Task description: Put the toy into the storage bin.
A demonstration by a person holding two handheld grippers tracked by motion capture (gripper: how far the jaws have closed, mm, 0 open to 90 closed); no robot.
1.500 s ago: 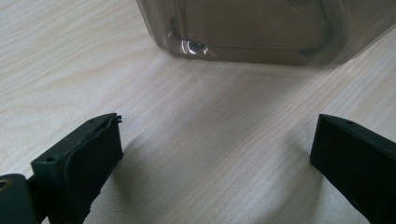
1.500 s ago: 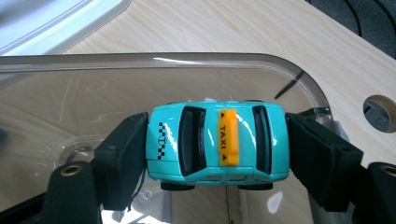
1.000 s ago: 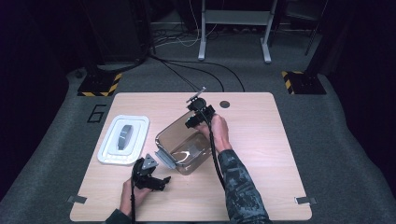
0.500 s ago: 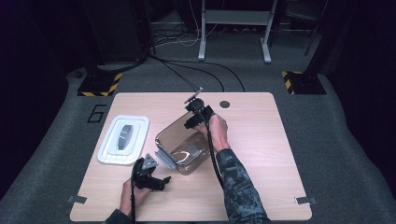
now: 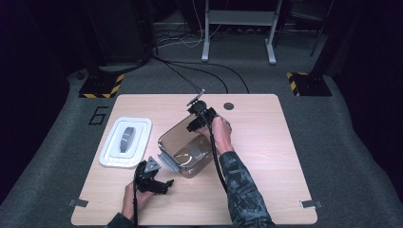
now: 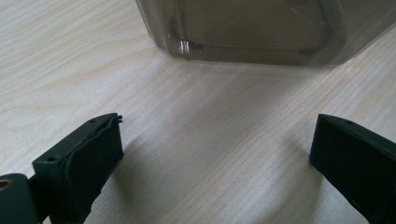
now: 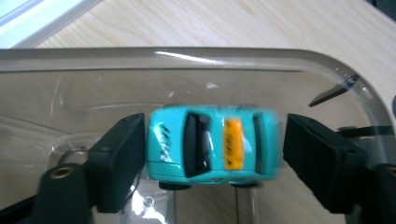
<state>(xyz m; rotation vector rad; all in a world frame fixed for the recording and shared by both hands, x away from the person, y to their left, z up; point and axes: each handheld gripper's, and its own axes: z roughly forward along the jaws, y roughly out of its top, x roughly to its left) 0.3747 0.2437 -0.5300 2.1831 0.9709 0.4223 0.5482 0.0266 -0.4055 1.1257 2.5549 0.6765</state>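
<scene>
Dark room, grey carpet, pale wooden table (image 5: 266, 156) at frame centre. High view: clear tinted container (image 5: 185, 148) mid-table, white lid (image 5: 126, 141) to its left; right gripper (image 5: 196, 124) over the container's upper rim, left gripper (image 5: 161, 183) low on the tabletop at lower left. Left gripper view: jaws spread wide around bare wood, container (image 6: 252, 28) across the top. Right gripper view: teal toy car (image 7: 212, 142) at centre inside the container (image 7: 187, 58), between jaws just opening, left pad touching, right pad slightly apart.
</scene>
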